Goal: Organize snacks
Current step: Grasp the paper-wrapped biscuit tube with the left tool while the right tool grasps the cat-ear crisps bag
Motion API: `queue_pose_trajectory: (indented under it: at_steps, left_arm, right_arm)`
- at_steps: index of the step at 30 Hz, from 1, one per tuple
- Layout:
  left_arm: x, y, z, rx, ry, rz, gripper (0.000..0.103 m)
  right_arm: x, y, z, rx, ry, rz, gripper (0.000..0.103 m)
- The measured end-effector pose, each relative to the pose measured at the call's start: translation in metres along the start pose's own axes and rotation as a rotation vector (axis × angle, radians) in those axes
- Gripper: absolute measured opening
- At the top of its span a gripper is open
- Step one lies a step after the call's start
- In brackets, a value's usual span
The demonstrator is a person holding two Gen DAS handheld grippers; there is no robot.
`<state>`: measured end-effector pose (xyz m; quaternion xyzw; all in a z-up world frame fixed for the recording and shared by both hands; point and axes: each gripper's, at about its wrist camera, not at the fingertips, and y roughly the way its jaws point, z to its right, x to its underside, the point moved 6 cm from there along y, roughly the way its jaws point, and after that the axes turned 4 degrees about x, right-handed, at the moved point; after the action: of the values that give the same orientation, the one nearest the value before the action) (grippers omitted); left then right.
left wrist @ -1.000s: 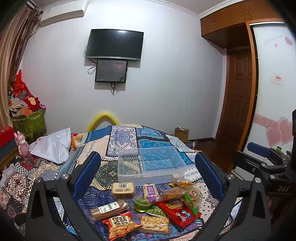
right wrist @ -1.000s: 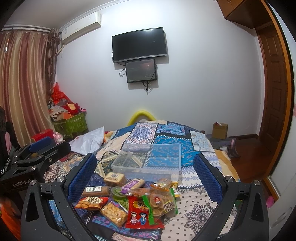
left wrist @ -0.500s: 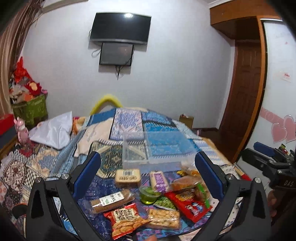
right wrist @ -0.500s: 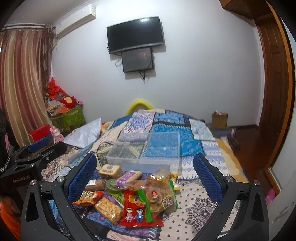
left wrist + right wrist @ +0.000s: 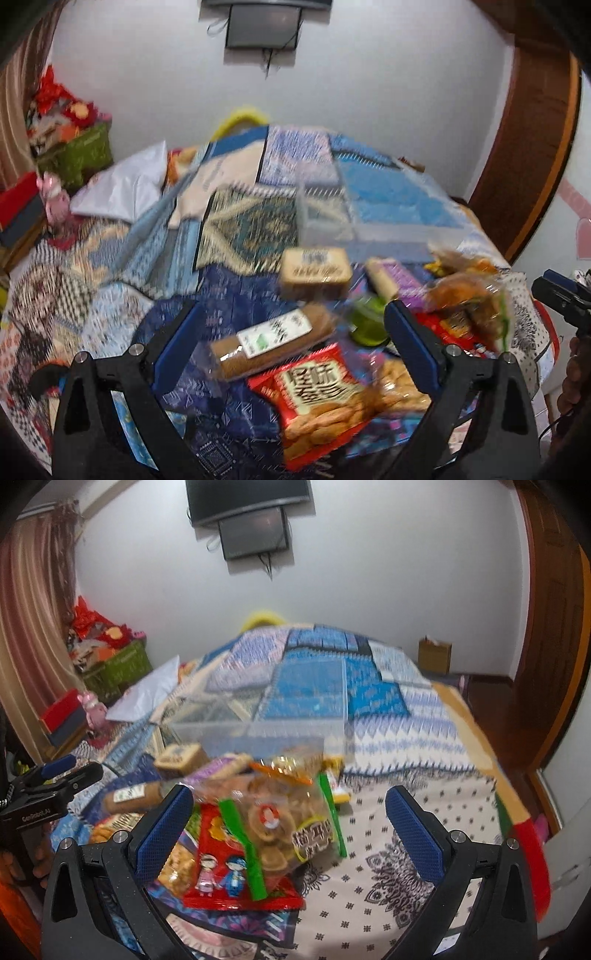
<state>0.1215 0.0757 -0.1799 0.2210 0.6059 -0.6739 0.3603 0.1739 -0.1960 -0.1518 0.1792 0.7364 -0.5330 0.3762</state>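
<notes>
Left gripper wide open, jaws just closing slightly, nothing gripped; poised above brown wafer pack and red snack bag. Right gripper wide open, empty, over clear bag of round biscuits lying on red packet. Snacks piled on patterned bedspread, just in front of clear plastic bin. Frames motion-blurred.

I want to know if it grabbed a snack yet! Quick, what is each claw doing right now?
Left claw: open, holding nothing; its jaws have just been closing a little, over the snacks.
Right claw: open, holding nothing.
</notes>
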Motion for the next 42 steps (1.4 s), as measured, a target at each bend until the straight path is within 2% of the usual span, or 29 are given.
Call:
queue_pose_trajectory:
  at_steps: [5, 13, 16, 19, 22, 26, 29, 31, 35, 36, 40, 42]
  left_arm:
    - [0.012, 0.022, -0.012, -0.020, -0.012, -0.071, 0.098]
    - [0.023, 0.064, -0.015, -0.002, -0.001, -0.224, 0.098]
    - [0.022, 0.071, -0.015, -0.010, 0.017, -0.241, 0.098]
    - [0.014, 0.065, -0.014, -0.006, 0.044, -0.219, 0.098]
    - [0.005, 0.060, -0.014, 0.013, 0.104, -0.218, 0.098]
    - [0.006, 0.074, -0.015, 0.043, 0.211, -0.310, 0.098]
    - [0.018, 0.087, -0.019, 0.054, 0.229, -0.394, 0.098]
    - [0.023, 0.093, -0.022, 0.079, 0.204, -0.418, 0.098]
    - [0.024, 0.102, -0.021, 0.139, 0.144, -0.442, 0.084]
    - [0.026, 0.104, -0.020, 0.140, 0.136, -0.445, 0.077]
    - [0.027, 0.110, -0.012, 0.111, 0.160, -0.424, 0.066]
    - [0.028, 0.109, -0.010, 0.109, 0.159, -0.415, 0.061]
  right_arm:
    - [0.006, 0.015, 0.003, -0.017, 0.014, -0.048, 0.103]
    - [0.012, 0.036, 0.010, -0.013, 0.008, -0.099, 0.103]
    - [0.015, 0.042, 0.015, -0.008, 0.014, -0.114, 0.101]
    - [0.015, 0.045, 0.018, -0.040, 0.034, -0.125, 0.100]
    - [0.016, 0.048, 0.017, -0.058, 0.023, -0.136, 0.099]
    - [0.017, 0.048, 0.015, -0.077, 0.008, -0.153, 0.099]
    - [0.018, 0.050, 0.018, -0.097, 0.019, -0.167, 0.099]
    - [0.020, 0.050, 0.020, -0.109, 0.025, -0.175, 0.099]
    - [0.022, 0.052, 0.021, -0.136, 0.036, -0.192, 0.099]
    - [0.023, 0.052, 0.020, -0.140, 0.032, -0.195, 0.099]
    - [0.025, 0.051, 0.012, -0.171, -0.007, -0.207, 0.099]
    - [0.026, 0.054, 0.010, -0.147, -0.031, -0.207, 0.099]
